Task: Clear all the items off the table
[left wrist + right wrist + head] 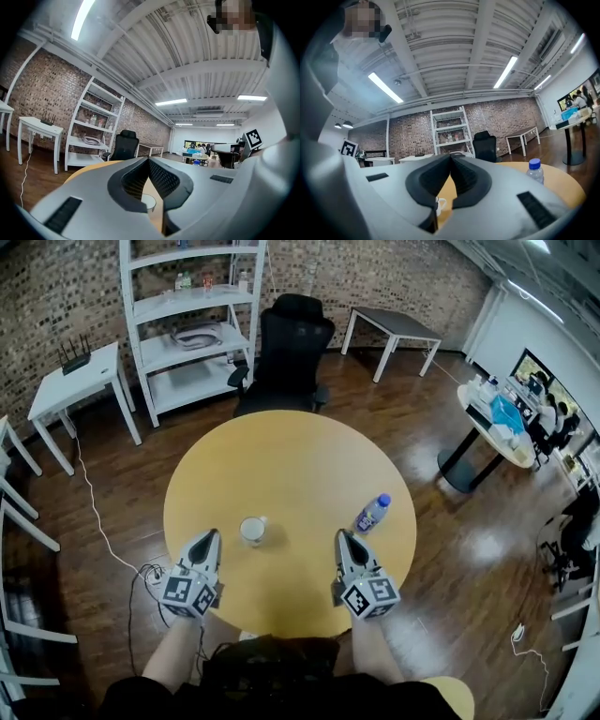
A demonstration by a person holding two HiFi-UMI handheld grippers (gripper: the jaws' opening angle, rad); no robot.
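Observation:
A round yellow table [281,465] carries a white mug [252,530] near its front and a clear plastic bottle with a blue cap [372,513] to the right. My left gripper [212,533] rests at the table's front left, tips just left of the mug, jaws shut with nothing between them. My right gripper [341,534] sits at the front right, a little short of the bottle, jaws shut and empty too. The mug [147,202] peeks below the tips in the left gripper view. In the right gripper view the mug [439,204] lies low and the bottle [535,170] stands right.
A black office chair [286,352] stands behind the table, a white shelf unit [192,315] behind that. A white side table [80,381] is at far left, a grey table [394,329] at the back, another round table [492,423] with items at right. Cables [103,521] lie on the wood floor.

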